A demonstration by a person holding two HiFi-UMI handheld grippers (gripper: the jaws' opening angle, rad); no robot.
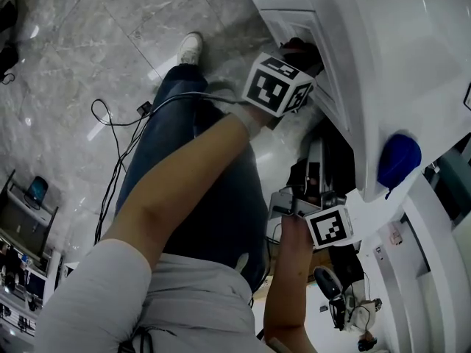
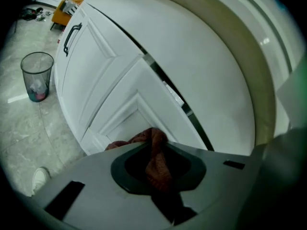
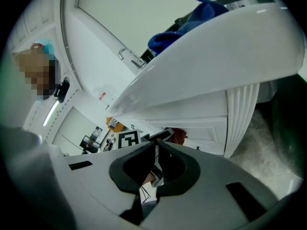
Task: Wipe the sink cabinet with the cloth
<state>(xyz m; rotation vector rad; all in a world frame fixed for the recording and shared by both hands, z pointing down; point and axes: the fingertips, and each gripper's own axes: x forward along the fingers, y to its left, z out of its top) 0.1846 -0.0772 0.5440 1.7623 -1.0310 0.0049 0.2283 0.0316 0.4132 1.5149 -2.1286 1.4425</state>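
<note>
Two grippers were at work. The left gripper point(image 2: 153, 145) pinched a red cloth point(image 2: 158, 169), which bunched up at twelve o'clock onto the white cabinet door point(image 2: 120, 123). The right gripper point(image 3: 157, 145) hung below the basin point(image 3: 230, 56), jaws pressed together on nothing. A blue rag point(image 3: 192, 18) sat on the basin at one o'clock. In the left gripper view, a bin point(image 2: 37, 75) stood far off at ten o'clock.

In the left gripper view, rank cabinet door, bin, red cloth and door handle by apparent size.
Largest: cabinet door.
Next: red cloth and bin look about alike; the cloth is nearest the camera, so they stay unranked.
Smallest: door handle.
</note>
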